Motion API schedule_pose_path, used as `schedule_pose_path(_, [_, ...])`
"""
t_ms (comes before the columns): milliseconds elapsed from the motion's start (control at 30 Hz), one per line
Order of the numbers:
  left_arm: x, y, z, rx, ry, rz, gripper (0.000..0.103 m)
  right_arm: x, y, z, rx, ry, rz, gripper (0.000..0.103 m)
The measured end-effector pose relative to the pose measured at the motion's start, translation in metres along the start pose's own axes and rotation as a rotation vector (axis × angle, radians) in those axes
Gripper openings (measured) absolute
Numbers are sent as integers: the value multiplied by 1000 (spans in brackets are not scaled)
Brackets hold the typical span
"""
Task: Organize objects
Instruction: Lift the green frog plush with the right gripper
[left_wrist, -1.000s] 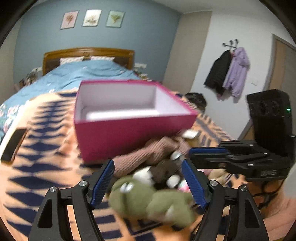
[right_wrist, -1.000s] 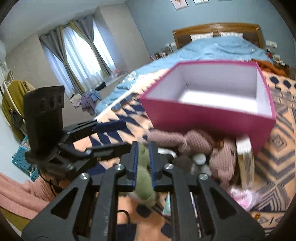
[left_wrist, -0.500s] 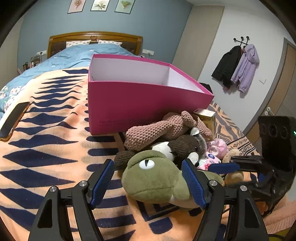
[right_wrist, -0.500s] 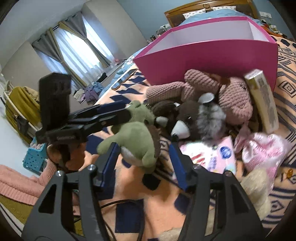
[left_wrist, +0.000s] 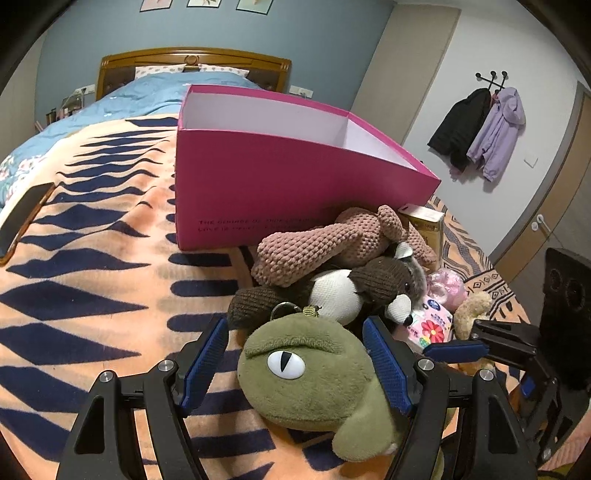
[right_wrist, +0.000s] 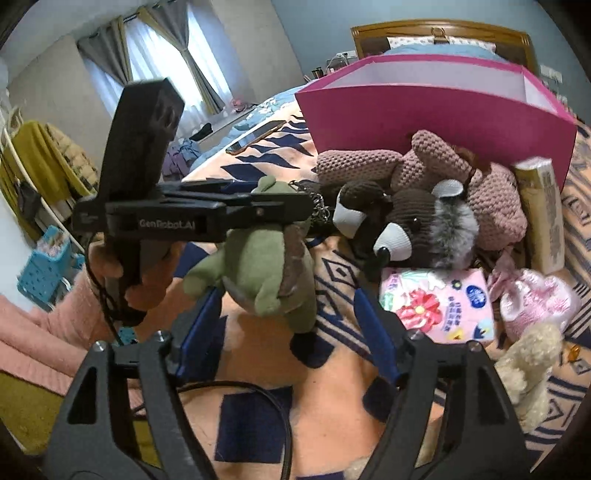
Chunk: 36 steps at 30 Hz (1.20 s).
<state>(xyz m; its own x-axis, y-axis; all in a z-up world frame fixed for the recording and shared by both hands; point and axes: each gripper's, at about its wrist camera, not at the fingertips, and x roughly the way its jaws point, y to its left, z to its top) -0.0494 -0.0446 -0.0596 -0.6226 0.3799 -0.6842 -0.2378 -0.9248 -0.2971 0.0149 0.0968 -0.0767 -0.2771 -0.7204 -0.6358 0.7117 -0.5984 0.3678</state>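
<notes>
So the whole thing is laid out on an orange-and-navy blanket (left_wrist: 92, 277) spread over the bed. Straight ahead of the left gripper (left_wrist: 295, 326), a big pink box (left_wrist: 277, 184) is parked, open-topped, with nothing seen in the part of its inside that shows.

Between that box and both grippers a heap of toys is piled: a pinkish knitted plush (left_wrist: 325, 243) is pushed up against the box wall, and a brown-and-white knitted critter (left_wrist: 369, 288) is slumped just in front of it, nearer the fingers.

The green plush (left_wrist: 314, 373) is found right between the left gripper's jaws. They're spread wide: the right-hand pad (left_wrist: 386, 363) is touched by its head, but a strip of blanket is seen between it and the other pad (left_wrist: 205, 362), so it isn't being squeezed.

The right gripper (right_wrist: 286, 299) has just been opening up; its jaws are parted now, with the green plush's lower end just beyond the tips and untouched.

A flowery pink tissue pack (right_wrist: 439, 302) is left just off to the right of that gripper.
</notes>
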Motion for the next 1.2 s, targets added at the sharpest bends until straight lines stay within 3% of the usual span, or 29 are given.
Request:
schedule_pose_path(100, [-4,2,-3,6,2,6,76,9,-4,6,52,3,30,73])
schedule_pose_path(267, [-9,4,-9,17,20,9,76,23,2,4,54,35,91,52])
schedule_pose_path(433, [-18,1,-9,12,4,-53,74,18,17,10,-57,11,28,41])
schedule_pose_path(667, [-23,-3,-16,8,4,-76,74,12,30,11,-240,30,-71,39])
schedule_pose_path(800, [-28,-10,-29,31,17,-89,74,9,24,2,-245,67,-61,41])
schedule_pose_path(900, [-34,-13,-39,64,31,-79,74,12,18,-8,-189,85,-40,50])
schedule_pose_path(1000, [-43,-7,-40,63,13,-31,74,12,4,-17,-67,81,21,52])
schedule_pose_path(1100, [-49,1,-35,55,-7,-22,74,3,-13,-25,106,25,139,52])
schedule_pose_path(1200, [-46,-2,-30,91,-7,-47,72,6,-11,-27,152,8,163,55])
